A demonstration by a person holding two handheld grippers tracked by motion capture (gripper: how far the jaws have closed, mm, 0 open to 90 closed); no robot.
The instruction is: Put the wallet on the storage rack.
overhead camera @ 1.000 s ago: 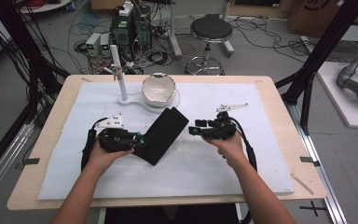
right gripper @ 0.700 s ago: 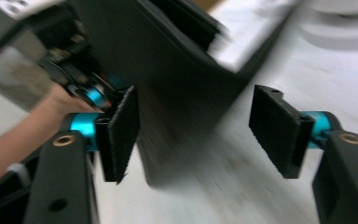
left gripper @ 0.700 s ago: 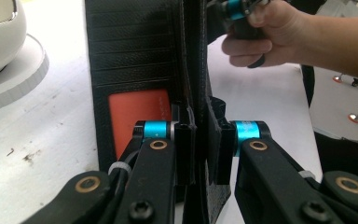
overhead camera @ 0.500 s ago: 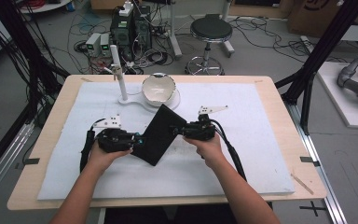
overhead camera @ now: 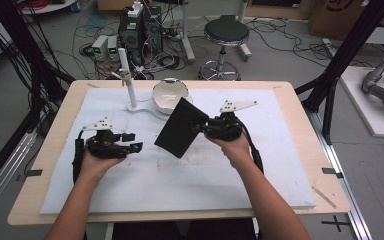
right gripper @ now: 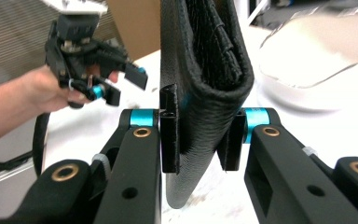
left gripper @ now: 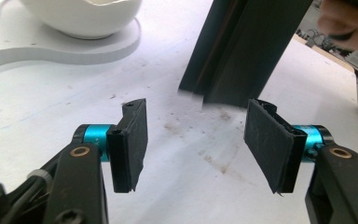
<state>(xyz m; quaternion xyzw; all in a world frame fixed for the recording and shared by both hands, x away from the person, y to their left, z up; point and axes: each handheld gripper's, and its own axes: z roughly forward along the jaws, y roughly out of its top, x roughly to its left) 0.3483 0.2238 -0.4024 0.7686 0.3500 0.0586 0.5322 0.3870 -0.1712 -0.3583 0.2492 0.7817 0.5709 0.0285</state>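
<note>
Gripping one black wallet [overhead camera: 181, 127], the right hand-held gripper [overhead camera: 203, 127] lifts it; the left hand-held gripper [overhead camera: 136, 147] is open, empty.

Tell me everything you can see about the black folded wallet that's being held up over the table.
The black wallet is a flat folded piece, leather-like with a fine grain and stitched layered pockets at its edge. The right gripper has just closed on it, both pads pressing its folded end. It tilts, its low corner near the white mat; whether it touches is unclear. The left gripper has just opened and stands apart from it. A white bowl sits just behind.
</note>
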